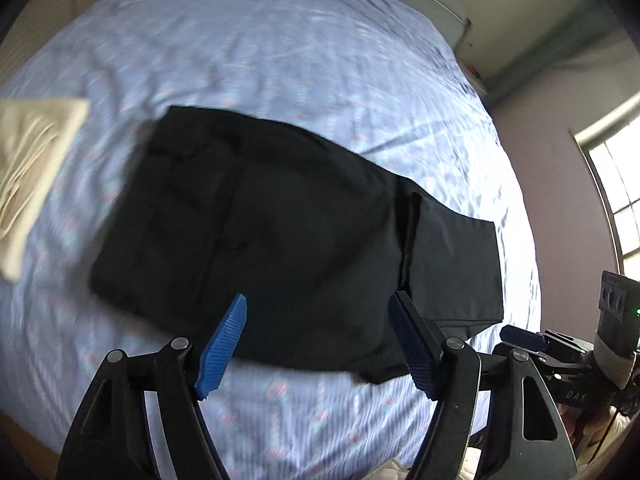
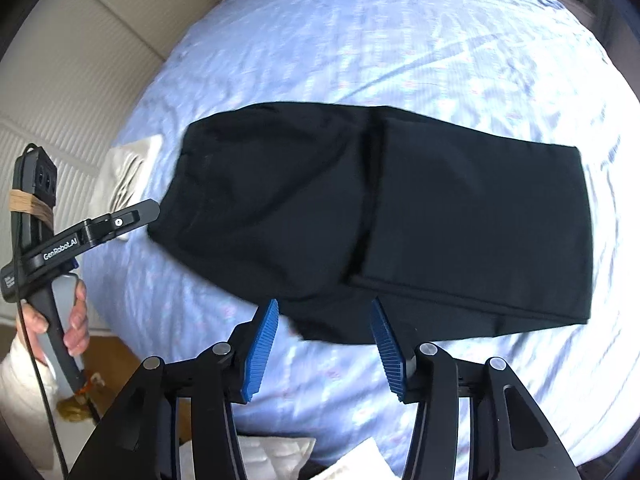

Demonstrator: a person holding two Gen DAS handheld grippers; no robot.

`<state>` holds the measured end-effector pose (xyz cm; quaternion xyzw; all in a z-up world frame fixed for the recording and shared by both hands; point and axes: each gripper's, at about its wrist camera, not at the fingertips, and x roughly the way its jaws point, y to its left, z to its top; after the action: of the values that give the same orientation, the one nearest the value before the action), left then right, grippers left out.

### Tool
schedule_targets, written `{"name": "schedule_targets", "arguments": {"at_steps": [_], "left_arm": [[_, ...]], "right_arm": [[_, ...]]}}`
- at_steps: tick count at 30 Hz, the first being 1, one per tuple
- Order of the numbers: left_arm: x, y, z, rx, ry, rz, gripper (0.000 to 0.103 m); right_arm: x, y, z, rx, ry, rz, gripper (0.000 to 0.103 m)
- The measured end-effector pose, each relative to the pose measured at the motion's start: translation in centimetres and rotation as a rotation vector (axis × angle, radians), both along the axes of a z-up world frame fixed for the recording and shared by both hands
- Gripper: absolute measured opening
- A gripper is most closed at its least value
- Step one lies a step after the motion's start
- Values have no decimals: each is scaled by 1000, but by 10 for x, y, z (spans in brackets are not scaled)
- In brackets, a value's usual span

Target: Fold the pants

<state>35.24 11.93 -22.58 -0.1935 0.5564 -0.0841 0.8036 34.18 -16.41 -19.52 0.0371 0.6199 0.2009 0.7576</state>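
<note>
Black pants [image 1: 280, 232] lie partly folded on the bed, a leg layer doubled over with its hem end at the right [image 1: 460, 268]. They also show in the right wrist view [image 2: 400, 216]. My left gripper [image 1: 320, 344] is open and empty, hovering above the pants' near edge. My right gripper [image 2: 326, 348] is open and empty, above the near edge of the pants. The left gripper also shows from the side at the left of the right wrist view [image 2: 120, 220], beside the pants' waist end.
The bed has a light blue patterned sheet [image 1: 280, 60]. A folded cream garment [image 1: 32, 160] lies on it left of the pants, also in the right wrist view [image 2: 128, 172]. A window [image 1: 624, 184] is at the right. A cream headboard [image 2: 80, 60] stands far left.
</note>
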Motion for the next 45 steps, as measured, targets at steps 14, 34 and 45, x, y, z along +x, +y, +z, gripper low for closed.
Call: {"name": "schedule_targets", "arguments": {"at_steps": [14,34,45], "left_arm": [[7,113,6,69,-69,-109,73],[117,163,-126,-151,142,-207,71],[143,158,-161,-282,180,-262,75]], "right_arm": [[-16,104,16,31,-23,-143,53],[47,192,-37,-117,118,-158,53],[55,216,-66,-138,171,-108,53]]}}
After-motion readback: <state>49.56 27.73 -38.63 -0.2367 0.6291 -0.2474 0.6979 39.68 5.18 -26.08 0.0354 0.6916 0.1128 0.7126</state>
